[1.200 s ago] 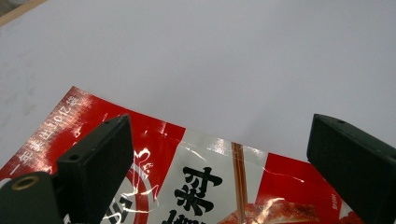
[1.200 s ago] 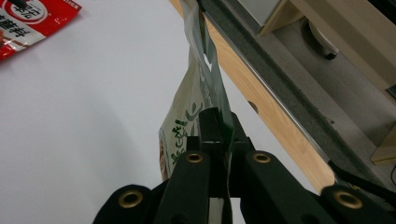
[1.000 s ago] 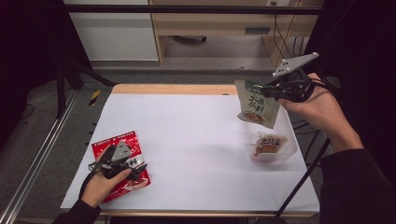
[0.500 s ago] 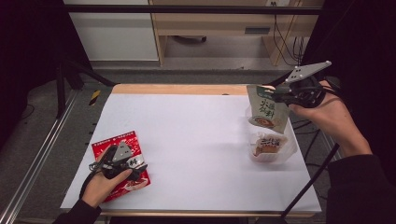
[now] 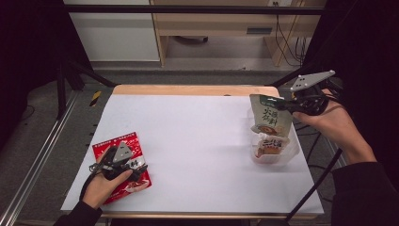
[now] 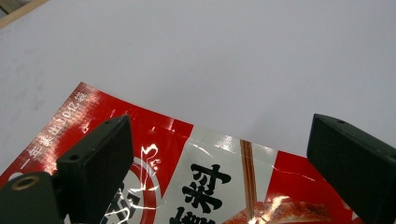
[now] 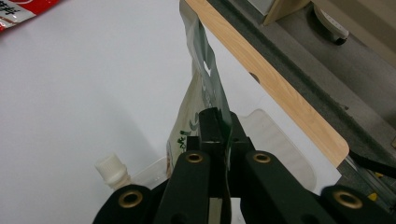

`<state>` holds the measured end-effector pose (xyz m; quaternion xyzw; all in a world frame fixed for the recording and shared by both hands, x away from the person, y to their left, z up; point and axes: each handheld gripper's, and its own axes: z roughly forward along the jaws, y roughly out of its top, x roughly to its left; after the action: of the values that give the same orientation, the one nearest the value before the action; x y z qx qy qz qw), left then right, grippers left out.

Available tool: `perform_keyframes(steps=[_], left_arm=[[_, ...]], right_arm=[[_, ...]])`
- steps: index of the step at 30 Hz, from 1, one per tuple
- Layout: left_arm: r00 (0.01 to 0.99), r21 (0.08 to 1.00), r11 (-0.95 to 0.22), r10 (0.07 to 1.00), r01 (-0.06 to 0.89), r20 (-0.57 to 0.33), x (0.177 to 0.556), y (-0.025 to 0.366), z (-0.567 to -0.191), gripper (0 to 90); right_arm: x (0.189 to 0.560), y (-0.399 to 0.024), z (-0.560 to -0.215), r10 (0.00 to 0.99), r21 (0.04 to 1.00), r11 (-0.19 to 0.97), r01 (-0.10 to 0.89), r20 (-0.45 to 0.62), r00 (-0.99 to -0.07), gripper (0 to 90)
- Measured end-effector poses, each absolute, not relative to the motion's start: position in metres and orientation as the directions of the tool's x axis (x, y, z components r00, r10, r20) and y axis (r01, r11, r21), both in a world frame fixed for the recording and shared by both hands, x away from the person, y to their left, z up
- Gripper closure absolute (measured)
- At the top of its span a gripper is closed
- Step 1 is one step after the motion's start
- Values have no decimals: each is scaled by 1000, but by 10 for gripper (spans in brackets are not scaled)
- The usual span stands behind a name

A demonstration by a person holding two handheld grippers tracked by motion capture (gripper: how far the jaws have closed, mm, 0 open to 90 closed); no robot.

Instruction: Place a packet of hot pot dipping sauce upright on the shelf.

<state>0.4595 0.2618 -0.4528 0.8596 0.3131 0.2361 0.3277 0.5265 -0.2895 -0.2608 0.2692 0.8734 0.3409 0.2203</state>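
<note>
Pinching the green pouch [image 5: 269,115] by only its top edge, the right gripper [image 5: 294,106] holds it hanging just above the clear tray [image 5: 288,157] at the right side of the desk [image 5: 197,141]; its jaws are clenched tight on that thin seal, as the right gripper view shows. With so little film in the grip, the pouch could slide out or swing as it is lowered, landing on the tray rim or knocking the spouted pouch [image 5: 270,143] that already lies inside. A tilted drop might tip the light tray toward the desk edge. The left gripper [image 5: 123,165] rests over the red pouch [image 5: 110,146] with its jaws spread wide and released, so that pouch lies loose and could skid if nudged.
</note>
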Motion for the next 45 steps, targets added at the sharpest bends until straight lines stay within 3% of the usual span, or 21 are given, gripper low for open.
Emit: perform_keyframes(steps=[17,45], left_arm=[[688,718,-581,698,384,197,460,261,-454,70],[702,713,-585,688,386,185,460,257,-457,70]], right_arm=[[523,-293,-278,612,704,621,345,-159,-775,900],[546,-289,-306,582,669,655,352,-149,-799,900]])
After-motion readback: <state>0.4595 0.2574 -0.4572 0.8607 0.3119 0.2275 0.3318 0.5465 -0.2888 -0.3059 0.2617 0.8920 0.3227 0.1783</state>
